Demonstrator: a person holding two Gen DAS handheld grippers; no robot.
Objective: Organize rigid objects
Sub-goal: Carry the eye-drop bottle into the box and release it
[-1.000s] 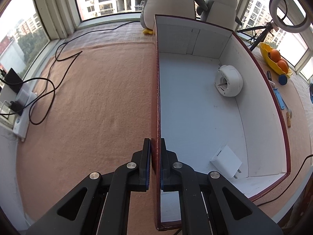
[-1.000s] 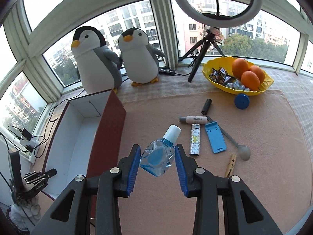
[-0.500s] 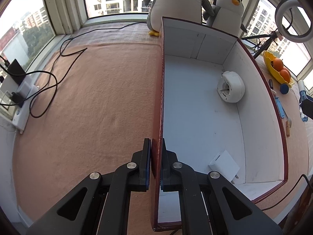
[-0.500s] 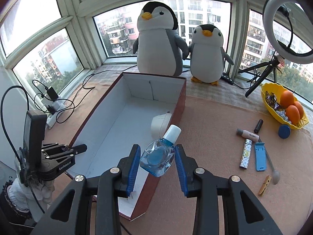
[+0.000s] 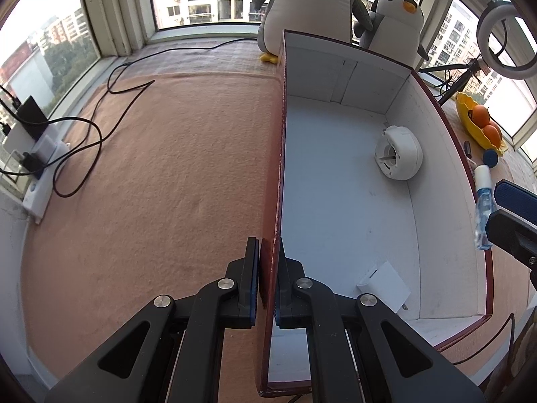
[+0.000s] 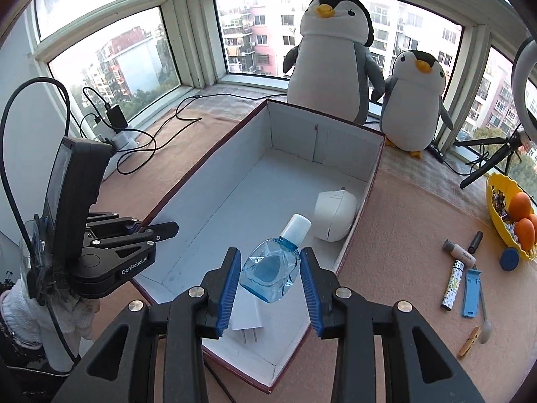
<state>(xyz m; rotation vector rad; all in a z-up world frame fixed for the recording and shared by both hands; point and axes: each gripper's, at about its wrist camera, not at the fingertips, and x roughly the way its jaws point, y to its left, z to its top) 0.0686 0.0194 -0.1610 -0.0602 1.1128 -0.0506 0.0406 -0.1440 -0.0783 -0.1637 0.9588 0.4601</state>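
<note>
- The box (image 6: 364, 181) held a round white device (image 6: 335, 215) and a white charger (image 6: 245, 315).
- The left gripper (image 5: 267, 280) pinched its wall.
- The right gripper (image 6: 270, 288), jaws opening, had the blue bottle (image 6: 273, 268) between them above the box.
- Only the right view showed a lighter (image 6: 451, 285).

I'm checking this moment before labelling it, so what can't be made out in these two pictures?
- Right wrist view: the white plug in the box is partly covered by the blue bottle and the right gripper, whose jaws are opening around it.
- Left wrist view: the right gripper is cut off by the right edge.
- Right wrist view: wrapped sweets in the yellow dish are too small to identify.
- Left wrist view: the left gripper hides the wall it clamps.
</note>
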